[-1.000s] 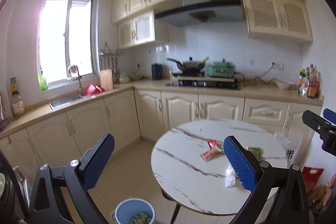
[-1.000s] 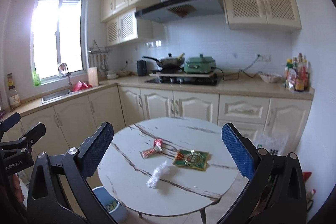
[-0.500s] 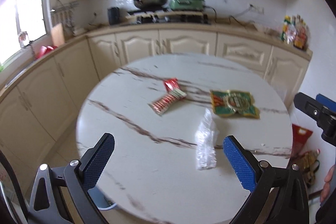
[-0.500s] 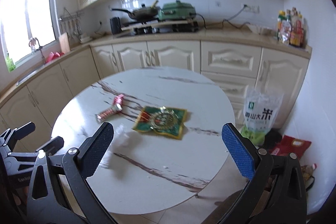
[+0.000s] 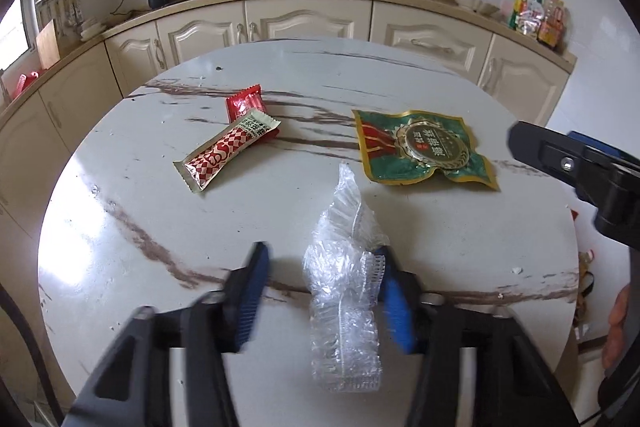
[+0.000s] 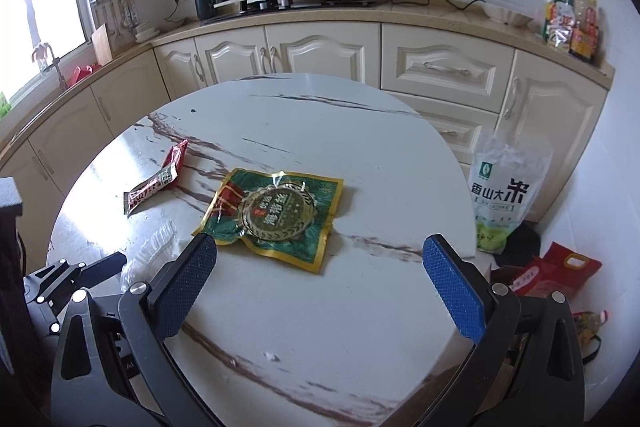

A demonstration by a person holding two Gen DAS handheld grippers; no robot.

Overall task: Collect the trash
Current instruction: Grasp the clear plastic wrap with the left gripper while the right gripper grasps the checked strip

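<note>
Round marble table — landmark. Left gripper jaws closing on the clear plastic wrapper at the table's near edge, left pad not yet touching. Right gripper jaws wide, empty — just short of the green packet, mid-table.

Bare worktop stretches behind the green pouch and before the right tool, while the red-checked wrapper and crumpled clear plastic crowd the left.
</note>
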